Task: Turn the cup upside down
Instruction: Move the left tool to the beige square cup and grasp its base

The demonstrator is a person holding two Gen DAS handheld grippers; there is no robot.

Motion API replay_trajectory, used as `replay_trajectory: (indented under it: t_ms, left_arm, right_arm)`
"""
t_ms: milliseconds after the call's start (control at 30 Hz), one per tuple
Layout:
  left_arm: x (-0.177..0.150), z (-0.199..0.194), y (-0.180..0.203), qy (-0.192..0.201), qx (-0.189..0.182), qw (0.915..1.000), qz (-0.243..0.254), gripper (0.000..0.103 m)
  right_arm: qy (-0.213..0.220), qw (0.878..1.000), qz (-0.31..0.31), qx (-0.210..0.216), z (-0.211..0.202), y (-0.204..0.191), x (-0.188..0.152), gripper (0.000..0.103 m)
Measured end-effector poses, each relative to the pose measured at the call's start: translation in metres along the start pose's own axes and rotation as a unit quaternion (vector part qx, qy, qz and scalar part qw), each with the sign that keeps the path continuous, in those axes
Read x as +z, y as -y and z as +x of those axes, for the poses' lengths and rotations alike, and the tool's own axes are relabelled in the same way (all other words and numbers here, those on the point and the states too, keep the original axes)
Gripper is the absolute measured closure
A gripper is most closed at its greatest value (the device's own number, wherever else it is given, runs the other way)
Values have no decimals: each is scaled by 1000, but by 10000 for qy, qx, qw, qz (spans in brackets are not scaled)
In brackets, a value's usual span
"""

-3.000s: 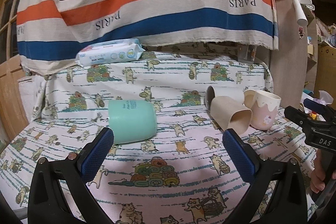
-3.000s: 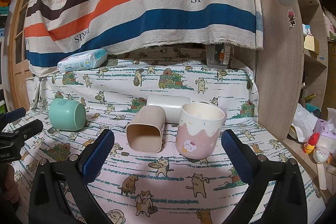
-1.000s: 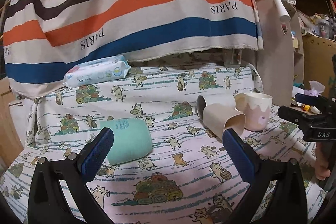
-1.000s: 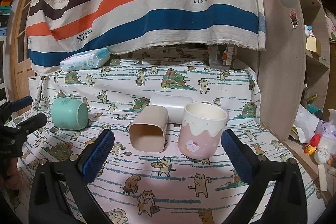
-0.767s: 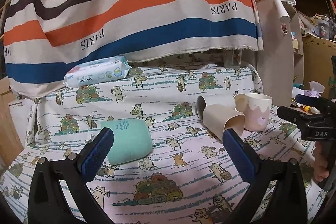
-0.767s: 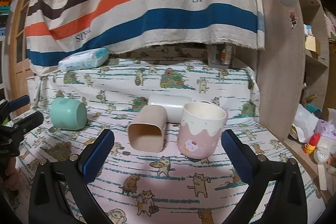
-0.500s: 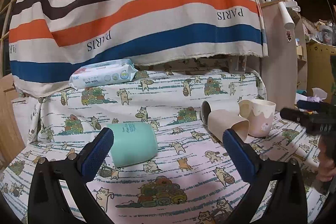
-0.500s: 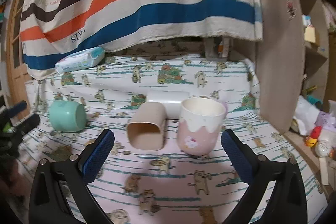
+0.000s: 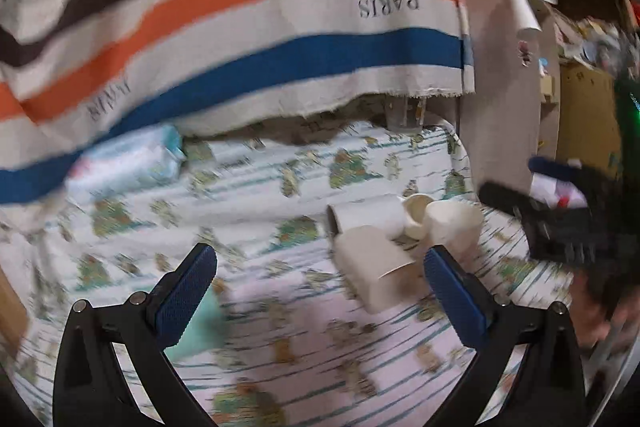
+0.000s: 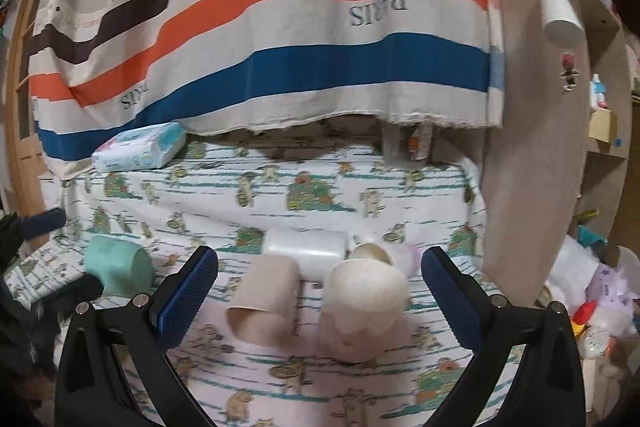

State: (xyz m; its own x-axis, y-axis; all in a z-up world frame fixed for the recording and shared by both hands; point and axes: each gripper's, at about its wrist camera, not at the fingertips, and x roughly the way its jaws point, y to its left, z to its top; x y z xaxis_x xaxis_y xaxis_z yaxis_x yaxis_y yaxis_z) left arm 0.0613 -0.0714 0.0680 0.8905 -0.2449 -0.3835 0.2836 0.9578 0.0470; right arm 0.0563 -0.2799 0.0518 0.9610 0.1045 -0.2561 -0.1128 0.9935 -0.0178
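Right gripper (image 10: 320,279), jaws apart and empty, is framing the upright pink cup (image 10: 362,311) near the bed's (image 10: 280,203) right edge in the approach step, while the left gripper (image 9: 320,287) is hovering apart; closing on the cup should follow.

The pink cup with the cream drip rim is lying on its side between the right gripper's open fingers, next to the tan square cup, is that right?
Not quite. The pink cup stands upright, mouth up, as the right wrist view shows. It does sit between the open fingers of the right gripper, next to the tan square cup, which is the one lying on its side.
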Motion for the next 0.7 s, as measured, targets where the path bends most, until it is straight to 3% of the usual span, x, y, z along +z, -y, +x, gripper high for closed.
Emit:
replay_trajectory:
  t_ms: [233, 400, 600, 700]
  left_arm:
    - [20, 72, 18, -1198, -135, 9911, -556, 0]
    - [16, 123, 20, -2177, -241, 9690, -1144, 8]
    - [3, 163, 13, -2810, -54, 9450, -1675, 11]
    - [-2, 178, 18, -3056, -103, 9370, -1691, 24]
  right_arm:
    - [54, 9996, 13, -262, -6, 34, -23, 0]
    - [59, 9992, 61, -401, -3, 50, -30, 1]
    - [81, 9961, -8, -878, 9, 53, -39, 1]
    - [-48, 9954, -31, -960, 16, 54, -45, 1]
